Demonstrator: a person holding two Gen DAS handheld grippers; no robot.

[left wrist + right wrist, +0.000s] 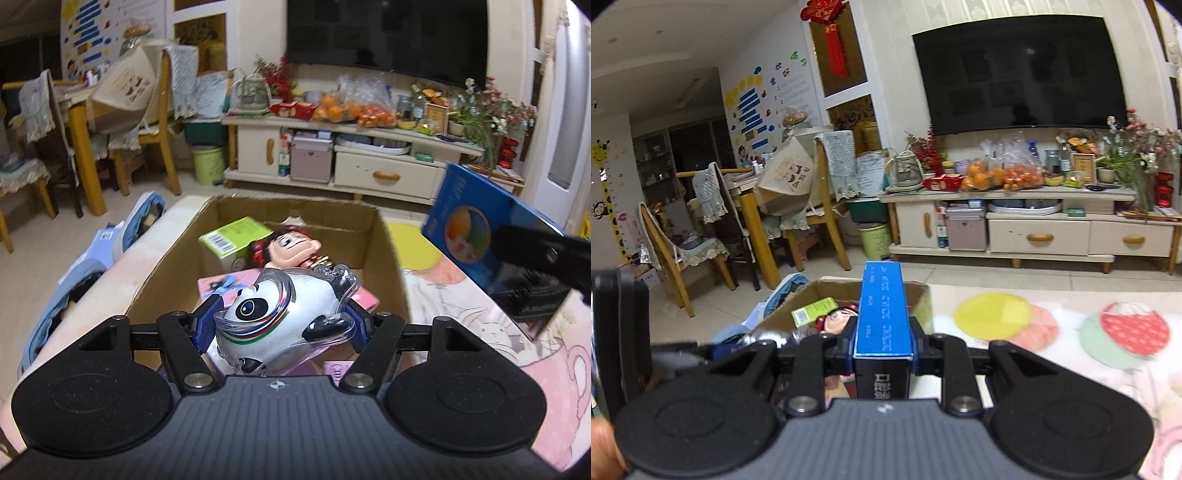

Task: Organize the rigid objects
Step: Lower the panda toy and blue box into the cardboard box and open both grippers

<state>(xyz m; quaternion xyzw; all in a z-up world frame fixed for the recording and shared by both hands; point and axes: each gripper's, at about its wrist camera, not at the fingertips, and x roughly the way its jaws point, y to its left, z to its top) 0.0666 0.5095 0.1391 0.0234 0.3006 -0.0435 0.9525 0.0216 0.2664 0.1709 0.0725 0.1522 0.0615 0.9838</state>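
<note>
My left gripper [282, 323] is shut on a panda figure [284, 314] in a clear shell, held just above the near end of an open cardboard box [388, 236]. Inside the box lie a green carton [236, 234], a doll with a red headband [291, 245] and a pink box [218, 286]. The right gripper [882, 341] is shut on a slim blue box [882, 314], held upright to the right of the cardboard box [921, 295]. The left wrist view shows that blue box [472, 229] with the right gripper's black finger across it.
The cardboard box stands on a table with a patterned cloth [1052, 325]. Blue fabric [70, 291] lies off the table's left edge. Beyond are wooden chairs [827, 206], a green bin [875, 240] and a TV cabinet [1034, 229] crowded with oranges and flowers.
</note>
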